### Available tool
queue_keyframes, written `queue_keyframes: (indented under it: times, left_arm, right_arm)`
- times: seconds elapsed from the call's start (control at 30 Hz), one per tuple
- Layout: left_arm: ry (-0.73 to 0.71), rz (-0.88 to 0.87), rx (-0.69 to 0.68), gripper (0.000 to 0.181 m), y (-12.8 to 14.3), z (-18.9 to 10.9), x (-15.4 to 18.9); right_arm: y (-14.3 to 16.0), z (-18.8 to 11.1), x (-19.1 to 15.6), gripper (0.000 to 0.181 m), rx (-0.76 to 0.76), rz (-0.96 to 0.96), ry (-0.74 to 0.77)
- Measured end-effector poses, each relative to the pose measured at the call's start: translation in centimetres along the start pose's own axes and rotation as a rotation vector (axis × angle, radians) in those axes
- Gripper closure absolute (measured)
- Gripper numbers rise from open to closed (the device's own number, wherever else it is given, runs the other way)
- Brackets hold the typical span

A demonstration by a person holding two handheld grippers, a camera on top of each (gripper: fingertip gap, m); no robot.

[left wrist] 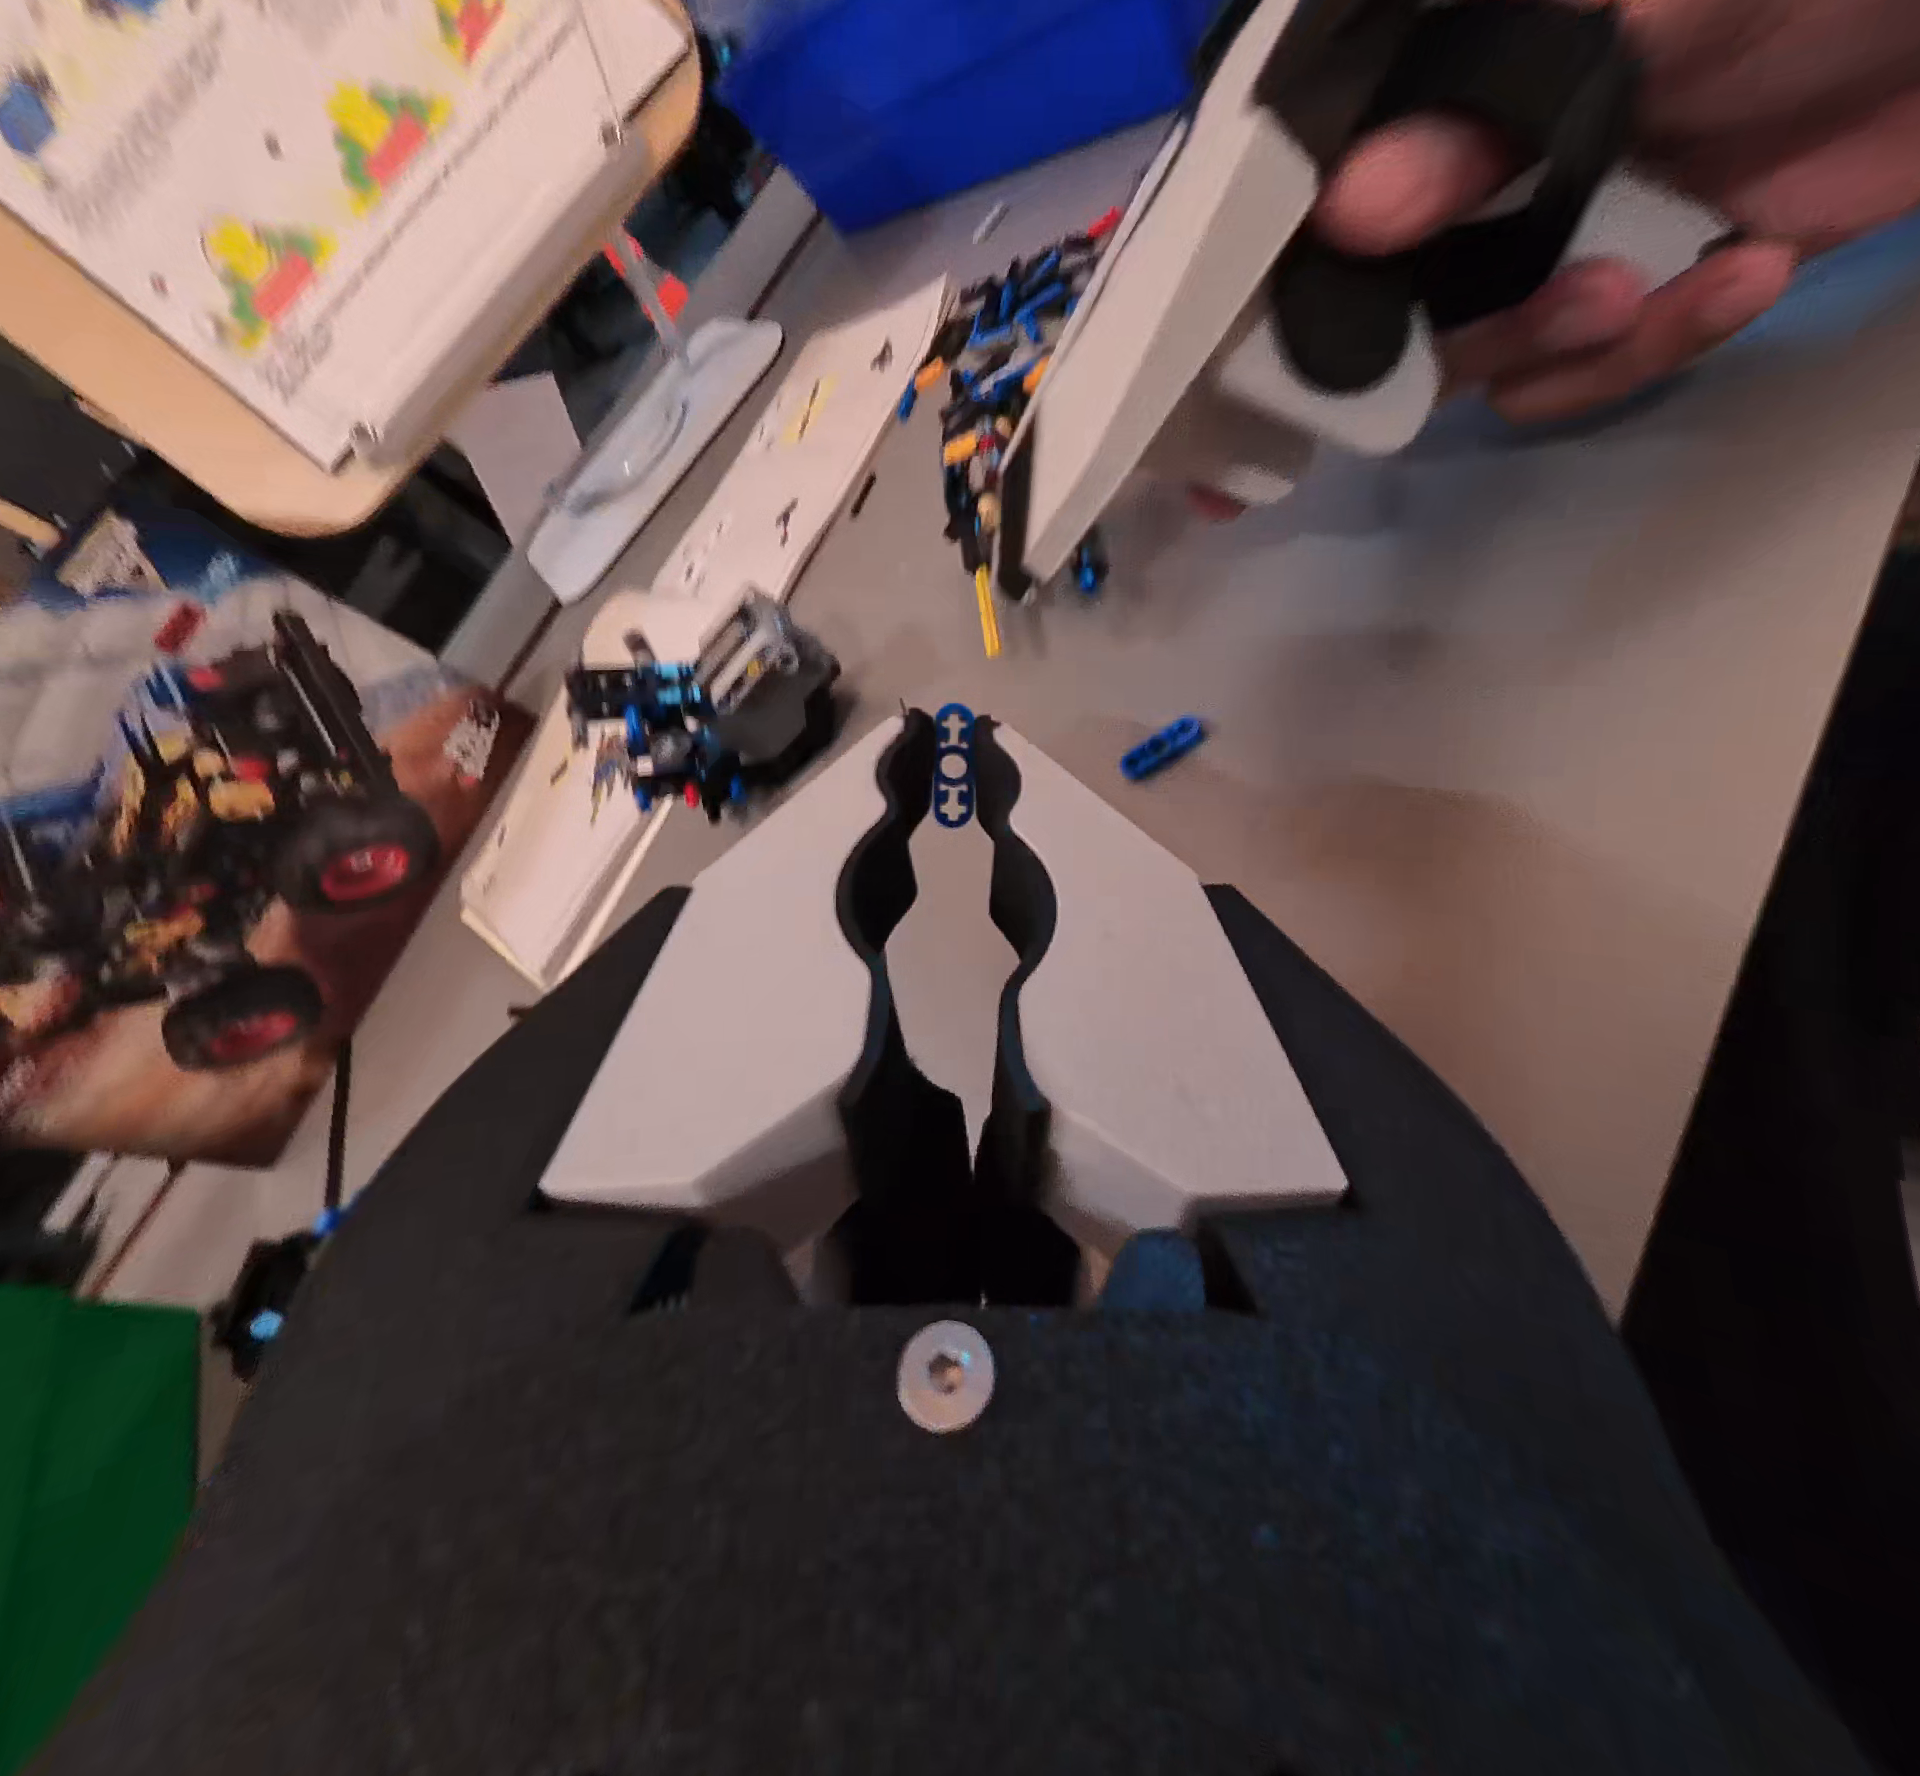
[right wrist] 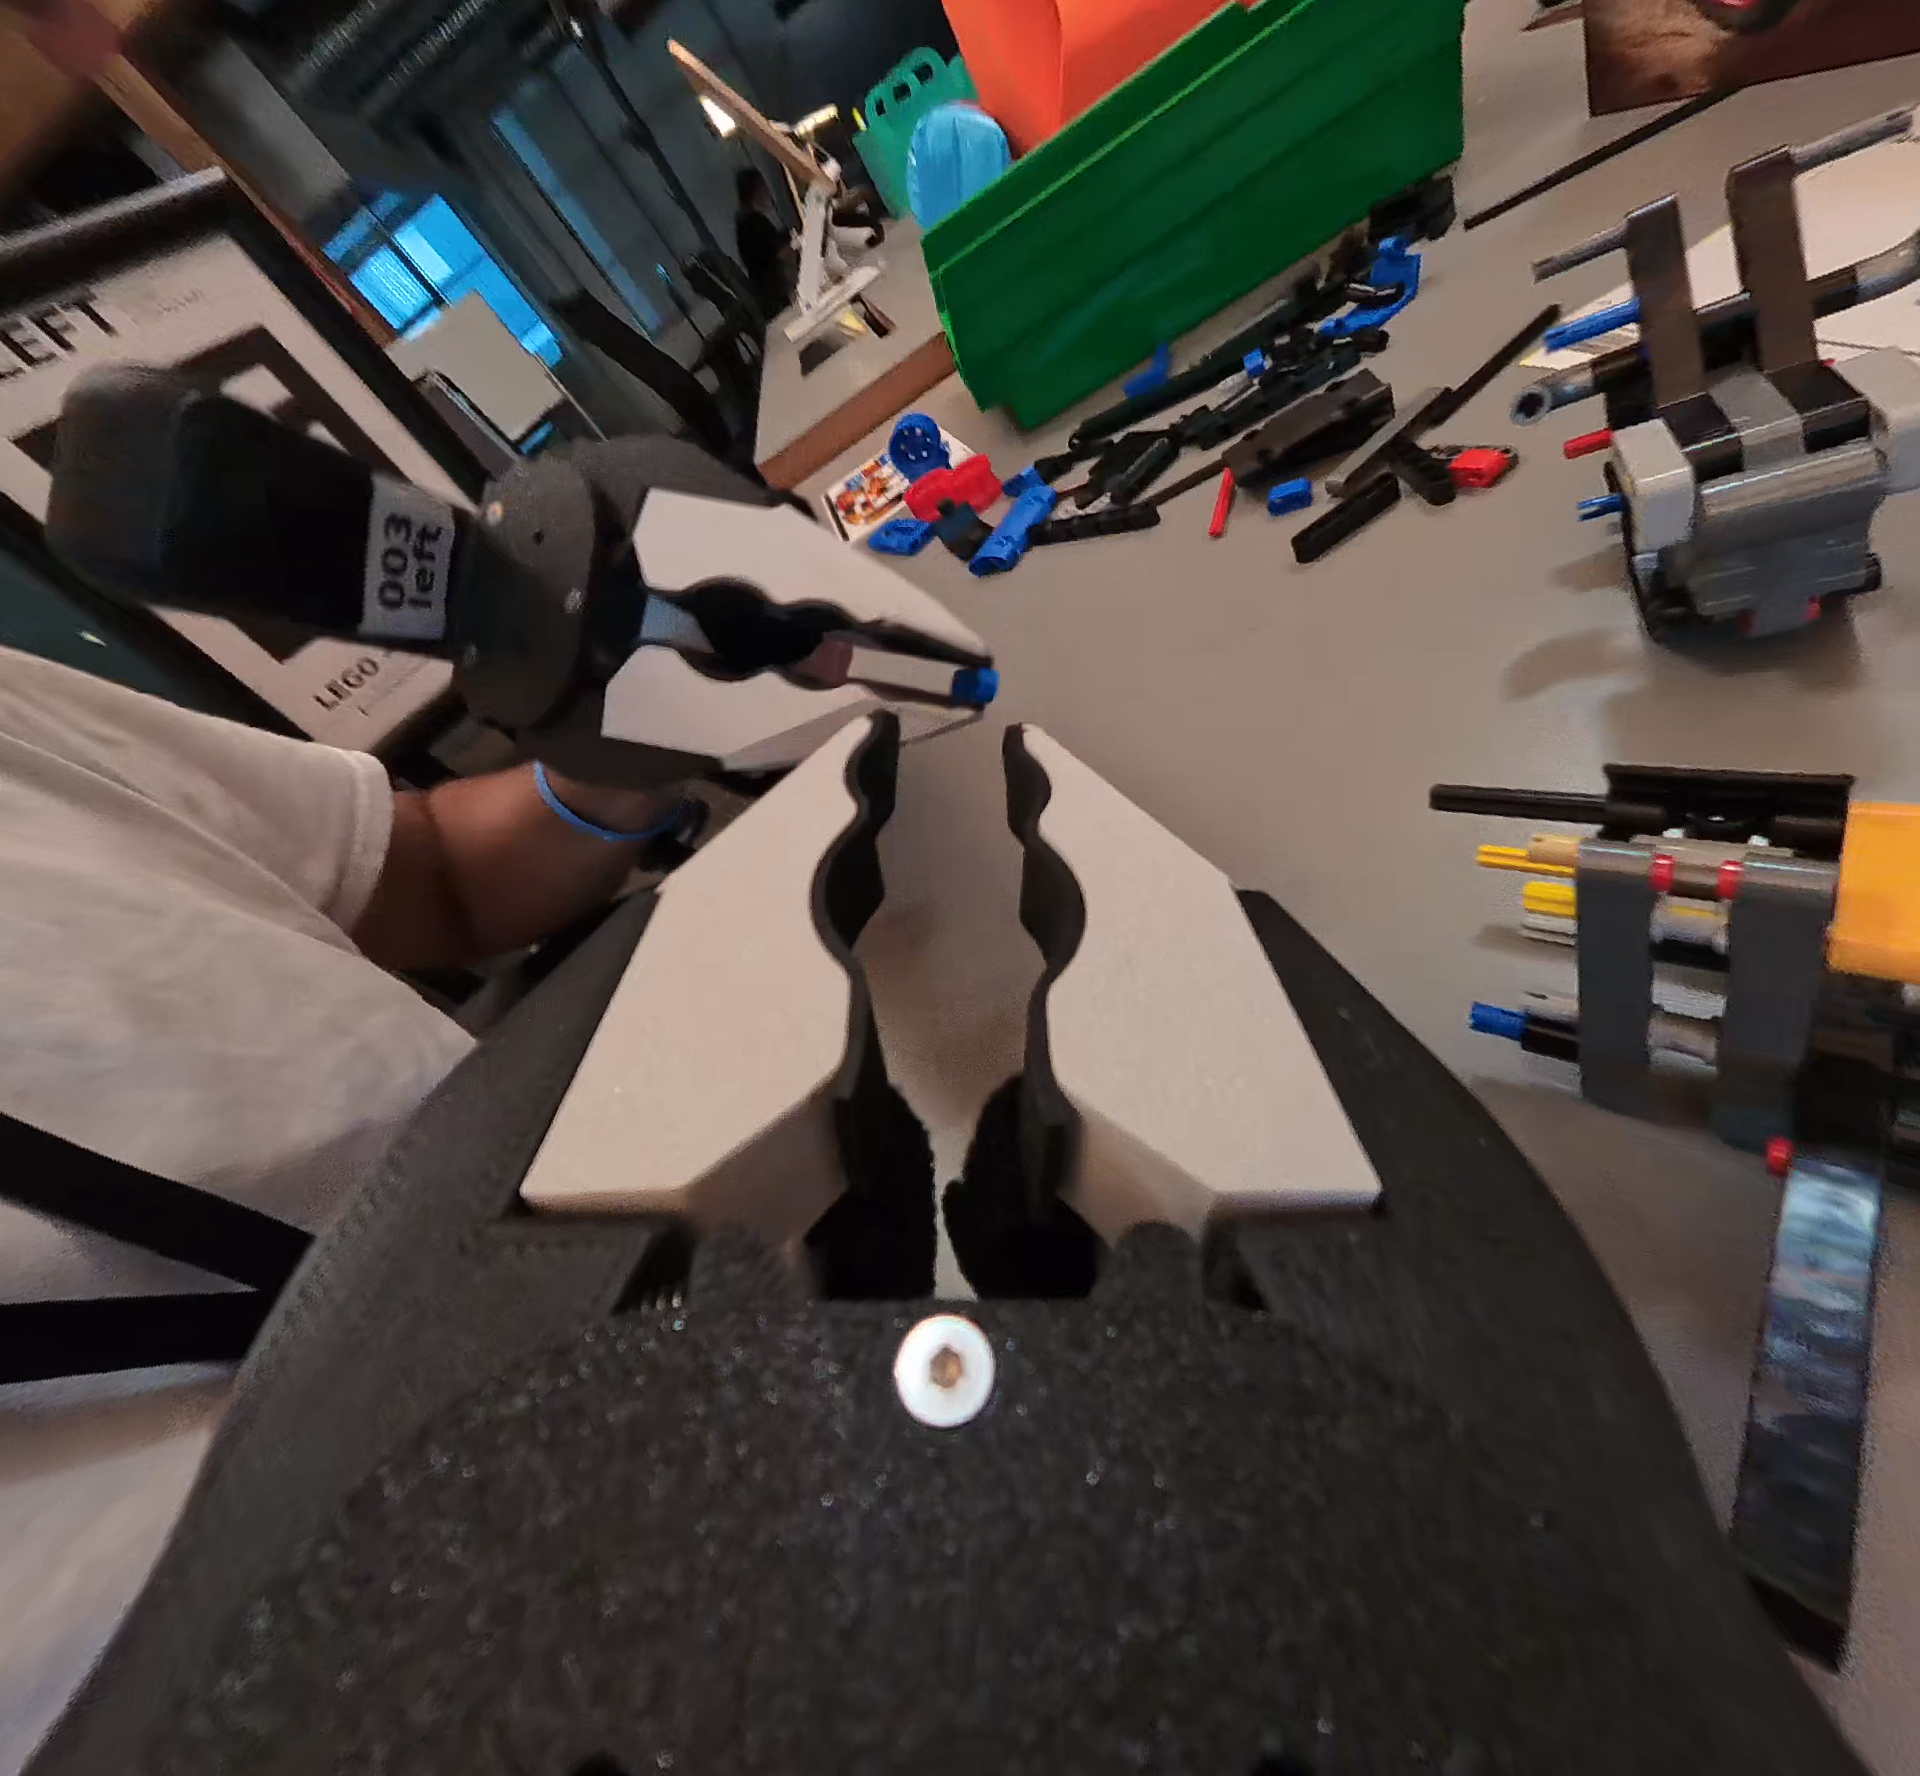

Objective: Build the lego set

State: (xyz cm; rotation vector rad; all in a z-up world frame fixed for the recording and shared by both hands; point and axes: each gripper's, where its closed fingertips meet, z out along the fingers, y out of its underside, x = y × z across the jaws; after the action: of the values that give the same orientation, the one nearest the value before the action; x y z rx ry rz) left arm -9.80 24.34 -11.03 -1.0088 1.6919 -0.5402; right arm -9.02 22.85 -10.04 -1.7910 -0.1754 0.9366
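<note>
- Grey table [right wrist: 1299,687]: loose pieces [right wrist: 1247,438] are scattered ahead of the right gripper, before a green bin [right wrist: 1195,199].
- Left gripper [left wrist: 953,739]: closed on a small blue link [left wrist: 953,766], pinched at the fingertips.
- Right gripper [right wrist: 948,739]: parted, nothing held; the left gripper's tip is seen just beyond it.
- Part-built model [left wrist: 707,698]: ahead-left of the left gripper.

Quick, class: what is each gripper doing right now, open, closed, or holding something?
Left gripper: closed on a small blue lego piece, pinched at the fingertips.
Right gripper: open, holding nothing.
</note>
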Motion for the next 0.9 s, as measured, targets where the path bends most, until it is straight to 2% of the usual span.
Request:
queue_keyframes:
  times: [0.13, 0.23, 0.33, 0.5, 0.6, 0.7, 0.9]
  left_arm:
    - [0.012, 0.057, 0.071, 0.176, -2.4, 0.1, 1.2]
    - [0.02, 0.069, 0.089, 0.176, -3.1, 0.2, 1.8]
    - [0.011, 0.082, 0.091, 0.175, -3.2, 0.3, 2.1]
    - [-0.02, 0.112, 0.094, 0.175, -3.3, 0.2, 2.1]
    - [-0.03, 0.142, 0.111, 0.175, -3.6, 0.0, 2.2]
    - [-0.033, 0.158, 0.114, 0.175, -3.7, 0.0, 2.4]
    - [-0.083, 0.188, 0.047, 0.171, -2.5, 0.5, 1.9]
  right_arm:
    - [0.1, -0.3, -0.1, 0.162, -0.008, 0.006, -0.024]
    - [0.0, -0.7, -0.8, 0.167, 0.002, 0.021, -0.072]
    - [0.0, -0.9, -1.2, 0.177, 0.002, 0.028, -0.104]
    - [0.3, -1.0, -1.4, 0.178, -0.015, 0.078, -0.139]
    - [0.5, -0.9, -1.4, 0.171, -0.033, 0.098, -0.152]
    - [0.6, -0.9, -2.0, 0.178, -0.041, 0.088, -0.183]
    - [0.6, -1.0, -0.4, 0.178, -0.055, 0.033, -0.046]
